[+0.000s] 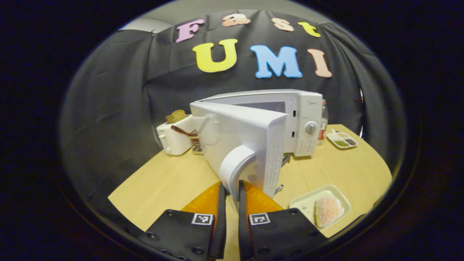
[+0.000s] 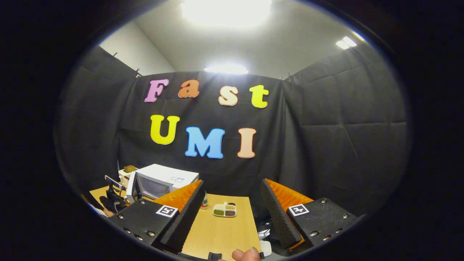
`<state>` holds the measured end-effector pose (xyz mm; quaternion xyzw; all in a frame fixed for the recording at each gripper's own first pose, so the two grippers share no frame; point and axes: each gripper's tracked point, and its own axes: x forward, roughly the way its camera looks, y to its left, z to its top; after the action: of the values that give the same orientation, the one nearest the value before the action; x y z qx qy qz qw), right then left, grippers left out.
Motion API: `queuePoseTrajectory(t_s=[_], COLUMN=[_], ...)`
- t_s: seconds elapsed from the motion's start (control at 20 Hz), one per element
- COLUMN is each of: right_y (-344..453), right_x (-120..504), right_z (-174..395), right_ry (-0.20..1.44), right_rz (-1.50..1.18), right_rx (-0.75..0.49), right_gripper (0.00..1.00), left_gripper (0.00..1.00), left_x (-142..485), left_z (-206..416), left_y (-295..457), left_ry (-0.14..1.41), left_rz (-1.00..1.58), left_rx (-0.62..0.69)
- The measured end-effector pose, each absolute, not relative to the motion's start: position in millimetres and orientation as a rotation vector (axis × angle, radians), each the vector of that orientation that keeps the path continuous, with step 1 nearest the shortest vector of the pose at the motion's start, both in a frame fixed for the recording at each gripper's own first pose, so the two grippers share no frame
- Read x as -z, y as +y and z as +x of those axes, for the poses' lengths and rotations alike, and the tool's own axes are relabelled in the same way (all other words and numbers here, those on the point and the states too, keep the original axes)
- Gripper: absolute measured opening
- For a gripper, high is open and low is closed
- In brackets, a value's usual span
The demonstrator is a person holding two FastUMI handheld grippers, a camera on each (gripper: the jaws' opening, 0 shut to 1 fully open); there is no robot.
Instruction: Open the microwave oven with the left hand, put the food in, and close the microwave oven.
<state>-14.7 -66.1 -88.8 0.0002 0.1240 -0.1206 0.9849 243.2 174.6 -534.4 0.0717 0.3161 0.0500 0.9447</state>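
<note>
Clamped between the fingers of the left gripper [image 1: 232, 192] is the curved white handle [image 1: 235, 165] of the microwave door [image 1: 250, 145]; both fingers press on its lower end, so that gripper is closed on the handle. Just to the right on the wooden table [image 1: 174, 177], near the gripper, lies the food [image 1: 327, 210], a pale pinkish lump in a light shallow tray [image 1: 308, 200], untouched and well outside the oven. Beyond the handle the door stands swung out toward the camera at a wide angle, its inner edge showing, while the microwave [image 1: 301, 119] body with its round dial [image 1: 310, 128] sits behind. Farther back are a white toaster [image 1: 174, 137] at the left and a small divided dish [image 1: 342, 139] of seeds or spices at the right, by a bottle [image 1: 323, 119].

From the right gripper view, the right gripper [image 2: 232, 214] is held high and spread wide, grasping nothing, with the table and the divided dish below it and the microwave off to its left.

Judging by this, the opening step looks largely done or close to it. Picking up the food, placing it inside and shutting the door all remain.
</note>
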Motion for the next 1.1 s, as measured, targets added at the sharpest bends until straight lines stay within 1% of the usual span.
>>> queuePoseTrajectory(t_s=[0.15, 0.25, 0.35, 0.5, 0.65, 0.8, 0.9, 0.95, 1.1], right_y=[-48.8, -34.4, -23.6, -0.2, 36.9, 70.8, 89.5, 104.5, 137.6], right_x=[100.6, 108.1, 112.4, 121.5, 131.4, 139.0, 145.6, 153.1, 180.9], right_z=[-19.1, -19.2, -16.7, -2.7, 15.0, 34.3, 46.3, 50.7, 63.1], right_ry=[0.259, 0.282, 0.297, 0.327, 0.37, 0.39, 0.403, 0.424, 0.479], right_rz=[0.024, 0.062, 0.081, 0.078, 0.111, 0.13, 0.099, 0.088, 0.05], right_rx=[0.194, 0.175, 0.178, 0.196, 0.202, 0.216, 0.227, 0.21, 0.17], right_gripper=[0.95, 0.95, 0.95, 0.95, 0.95, 0.95, 0.95, 0.95, 0.95], left_gripper=[0.22, 0.21, 0.24, 0.21, 0.22, 0.19, 0.2, 0.2, 0.2], left_x=[531.4, 532.3, 532.2, 529.4, 536.0, 562.4, 556.9, 555.5, 531.7], left_z=[226.7, 218.8, 212.8, 203.7, 194.0, 167.4, 158.1, 154.4, 150.6], left_y=[207.8, 220.9, 234.9, 264.1, 303.9, 362.2, 388.2, 398.8, 409.4], left_ry=[0.673, 0.678, 0.682, 0.677, 0.681, 0.756, 0.729, 0.736, 0.689], left_rz=[0.099, 0.098, 0.12, 0.141, 0.14, 0.172, 0.098, 0.066, 0.072], left_rx=[-0.126, -0.108, -0.077, -0.018, 0.025, 0.001, -0.004, -0.004, 0.028])
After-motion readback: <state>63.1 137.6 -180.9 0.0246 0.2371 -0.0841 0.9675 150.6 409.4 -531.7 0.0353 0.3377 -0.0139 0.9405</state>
